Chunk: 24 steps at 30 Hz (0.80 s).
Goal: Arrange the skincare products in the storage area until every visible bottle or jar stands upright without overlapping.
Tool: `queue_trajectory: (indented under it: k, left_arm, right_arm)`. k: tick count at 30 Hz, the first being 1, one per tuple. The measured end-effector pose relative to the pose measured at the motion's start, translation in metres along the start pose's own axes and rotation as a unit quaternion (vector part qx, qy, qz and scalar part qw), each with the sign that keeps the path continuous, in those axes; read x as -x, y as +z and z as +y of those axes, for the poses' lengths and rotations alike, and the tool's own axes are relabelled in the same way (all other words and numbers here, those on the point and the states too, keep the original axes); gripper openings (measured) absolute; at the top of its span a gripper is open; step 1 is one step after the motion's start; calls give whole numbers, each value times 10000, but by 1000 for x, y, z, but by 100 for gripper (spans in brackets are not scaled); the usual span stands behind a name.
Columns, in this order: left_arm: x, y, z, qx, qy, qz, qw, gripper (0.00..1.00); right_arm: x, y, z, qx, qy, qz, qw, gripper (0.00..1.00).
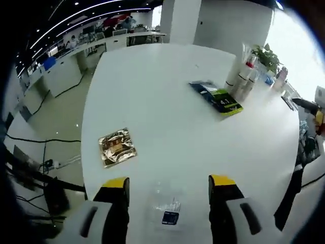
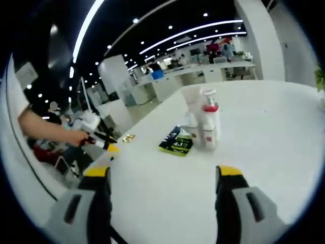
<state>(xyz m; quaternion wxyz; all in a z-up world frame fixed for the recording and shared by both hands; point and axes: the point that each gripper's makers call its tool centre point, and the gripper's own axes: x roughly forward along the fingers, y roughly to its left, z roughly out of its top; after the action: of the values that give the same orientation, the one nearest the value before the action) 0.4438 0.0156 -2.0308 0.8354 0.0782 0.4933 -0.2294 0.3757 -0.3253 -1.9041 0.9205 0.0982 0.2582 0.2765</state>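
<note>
The left gripper (image 1: 169, 188) hangs low over the near edge of a white table (image 1: 167, 132); its 2 yellow-tipped jaws stand wide apart with nothing between them but tabletop; under the gap lies a clear wrapper (image 1: 166, 207) with a small dark label, flat on the table and touched by neither jaw. To the left of the jaws a gold foil sachet (image 1: 117, 147) lies flat near the table's edge; further out, a dark and green packet (image 1: 216, 96) lies flat, just beside a cluster of upright bottles (image 1: 242, 77) toward the far right side; a green plant (image 1: 267, 57) stands behind the bottles.

In the right gripper view the right gripper (image 2: 165, 178) also hovers over the table (image 2: 264, 147), jaws spread wide, holding nothing; ahead of it the bottles (image 2: 204, 122) stand upright and close together, 1 with a red collar and a pump top, a white tube behind it; how many there are in all I cannot tell. The green packet (image 2: 177, 142) lies flat just to their left; the gold sachet (image 2: 128, 137) shows small beyond it. At the left of this view a person's hand (image 2: 76, 136) holds the left gripper (image 2: 105, 146) out over the table's edge; its jaws are too small here to judge.
</note>
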Motion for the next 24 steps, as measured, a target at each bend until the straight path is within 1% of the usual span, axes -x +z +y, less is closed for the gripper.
queue_trajectory:
  k: [3, 6, 9, 12, 15, 17, 18, 23, 24]
  left_arm:
    - [-1, -15, -1, -80, 63, 117, 9999, 64]
    - [-1, -24, -2, -246, 94, 235, 9994, 60]
    - [-2, -30, -1, -393, 167, 325, 9986, 58]
    - [-5, -35, 0, -499, 163, 421, 9977, 55]
    - [-6, -37, 0, -587, 175, 465, 9970, 54]
    - [-7, -41, -1, -645, 172, 568, 9962, 52]
    - [-12, -42, -1, -604, 149, 531, 9966, 50]
    - [-11, -41, -1, -533, 113, 508, 9972, 46]
    - [-11, -41, -1, -520, 112, 507, 9973, 43]
  right_arm:
    - [0, -3, 2, -49, 0, 5, 10000, 82]
    - [-1, -7, 5, 6, 18, 93, 10000, 82]
    - [-1, -4, 6, 24, 16, 61, 10000, 82]
    - [0, -3, 4, -7, -22, 22, 10000, 82]
    - [1, -4, 4, -7, -34, 31, 10000, 82]
    - [4, -7, 2, -15, -53, 59, 10000, 82]
    - [4, -9, 0, -45, -64, 79, 9999, 82]
    - [4, -13, 0, -51, -62, 129, 9999, 82]
    - [3, -12, 0, -50, -51, 130, 9999, 81]
